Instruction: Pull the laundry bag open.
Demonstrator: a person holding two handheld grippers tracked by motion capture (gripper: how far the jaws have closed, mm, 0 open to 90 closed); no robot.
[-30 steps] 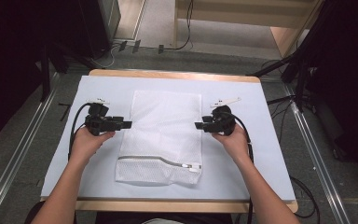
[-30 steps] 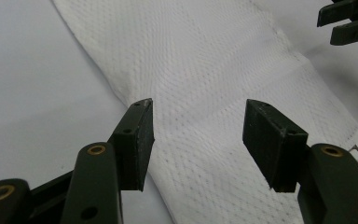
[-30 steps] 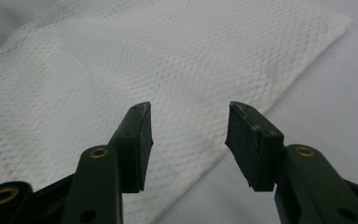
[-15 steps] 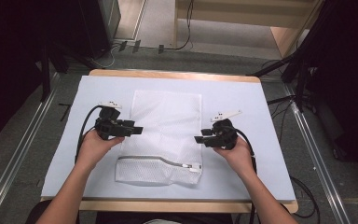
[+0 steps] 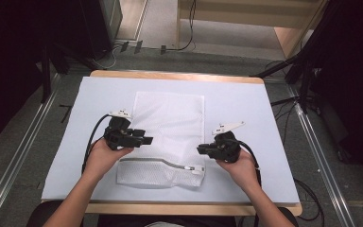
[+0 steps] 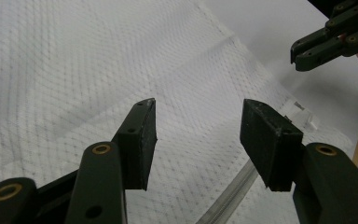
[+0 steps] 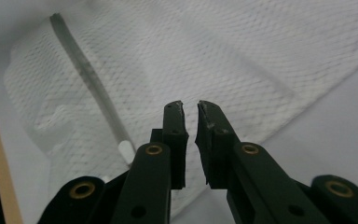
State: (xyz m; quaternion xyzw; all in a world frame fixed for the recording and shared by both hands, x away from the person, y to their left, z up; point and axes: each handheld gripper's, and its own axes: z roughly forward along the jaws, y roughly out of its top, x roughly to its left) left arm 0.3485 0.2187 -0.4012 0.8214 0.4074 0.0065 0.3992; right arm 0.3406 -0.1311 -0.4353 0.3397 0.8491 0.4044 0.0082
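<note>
A: Status check. Where do we stand with the mesh laundry bag (image 5: 168,137)?

B: It lies flat on the white mat (image 5: 246,113) that covers the table (image 5: 179,75), roughly central, with its zippered end toward us. The zipper (image 5: 163,163) runs across that near end, and its white pull tab (image 5: 196,170) sits at the right-hand corner. We judge the work to be at an early stage: neither gripper has hold of the bag, so whatever is to be done with it (folding or working the zipper, we cannot tell which) remains ahead of us.

A: State of the left gripper (image 5: 144,140)?

B: Jaws well apart, with nothing between them. In the left gripper view it hovers over the mesh, above the bag's left portion, the pads (image 6: 142,140) clear of the fabric.

A: And the right gripper (image 5: 203,150)?

B: Its jaws have just been closing and now stand nearly together, leaving only a narrow slit. In the right gripper view the fingertips (image 7: 175,114) hold nothing; the mesh lies behind them, not pinched. From above it sits just beside the bag's right edge, near the pull tab.

A: Remaining?

B: By our reckoning, the first grasp itself.
</note>
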